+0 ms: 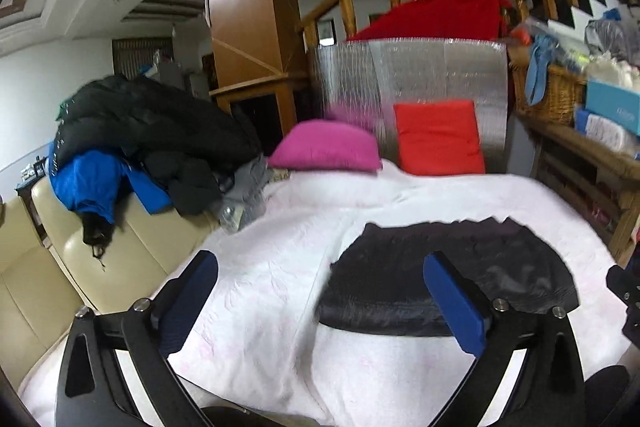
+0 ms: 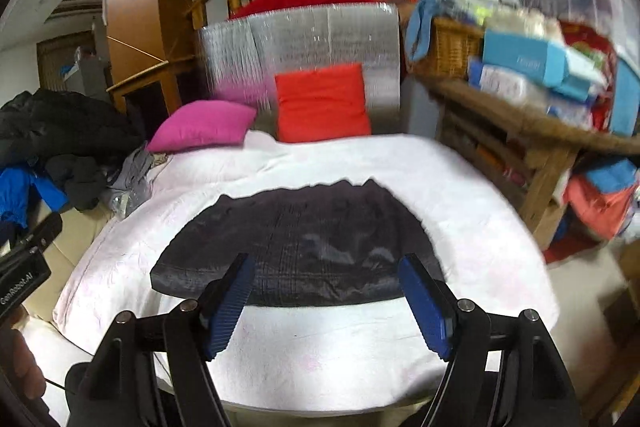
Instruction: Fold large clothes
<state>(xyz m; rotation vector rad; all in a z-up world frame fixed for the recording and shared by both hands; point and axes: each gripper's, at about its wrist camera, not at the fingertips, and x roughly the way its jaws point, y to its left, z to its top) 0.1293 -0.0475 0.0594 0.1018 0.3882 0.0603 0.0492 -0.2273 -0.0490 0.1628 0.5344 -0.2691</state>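
Note:
A dark, shiny black garment [image 1: 452, 279] [image 2: 304, 247] lies folded flat as a wide rectangle on the white quilt [image 1: 280, 267] [image 2: 460, 195] of the bed. My left gripper [image 1: 324, 291] hangs above the bed with its blue pads wide open and nothing between them; its right pad sits over the garment's near edge in the picture. My right gripper [image 2: 328, 291] is also open and empty, held above the near edge of the garment. Neither gripper touches the cloth. At the left edge of the right wrist view, the left gripper's body [image 2: 24, 267] shows, with a hand below it.
A pink cushion [image 1: 326, 146] [image 2: 202, 125] and a red cushion [image 1: 438, 137] [image 2: 322, 103] rest at the head of the bed against a silver panel [image 1: 408, 75]. A pile of black and blue coats [image 1: 132, 143] covers a cream sofa [image 1: 80, 267] on the left. A cluttered wooden shelf [image 2: 520, 115] stands right.

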